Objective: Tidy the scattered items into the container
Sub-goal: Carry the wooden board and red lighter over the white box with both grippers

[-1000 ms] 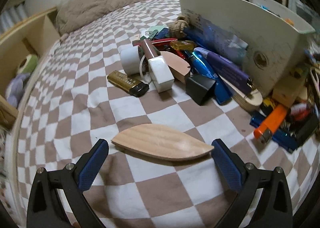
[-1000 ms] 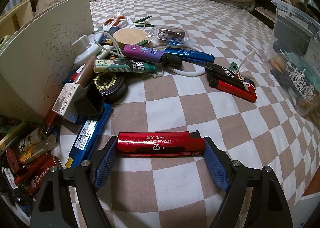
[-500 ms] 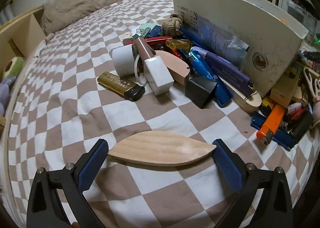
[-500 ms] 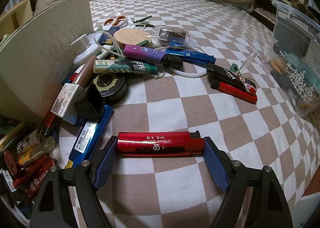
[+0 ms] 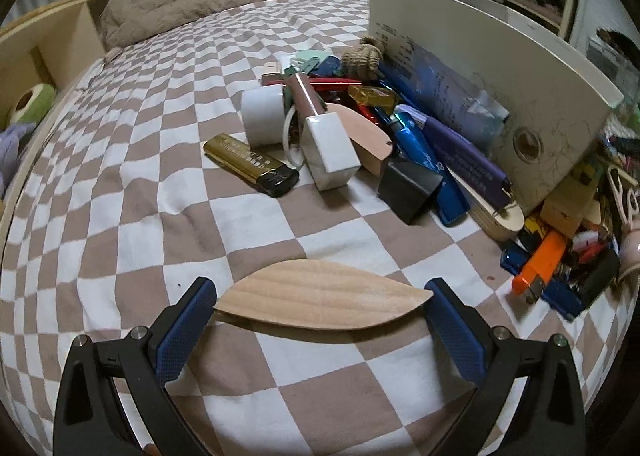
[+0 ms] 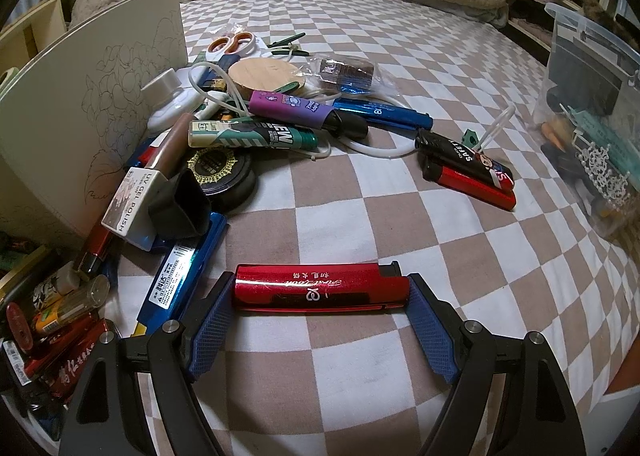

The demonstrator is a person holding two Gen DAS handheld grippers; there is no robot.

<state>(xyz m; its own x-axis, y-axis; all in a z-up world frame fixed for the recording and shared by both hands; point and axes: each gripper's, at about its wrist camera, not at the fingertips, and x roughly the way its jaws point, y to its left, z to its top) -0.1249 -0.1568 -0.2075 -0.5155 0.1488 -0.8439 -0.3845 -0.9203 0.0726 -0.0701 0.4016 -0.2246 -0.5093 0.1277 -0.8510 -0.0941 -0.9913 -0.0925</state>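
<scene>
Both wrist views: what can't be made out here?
- Left wrist: the white bin's inside, hidden by its own wall.
- Right wrist: the clear plastic container, cut off by the right edge.
- Right wrist: the blue lighter's near end, behind the right gripper's finger.
- Both: the hands, out of frame.

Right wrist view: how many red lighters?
2 red lighters: one in the right gripper, one far right under the black lighter. The pile at left may hide more.
</scene>
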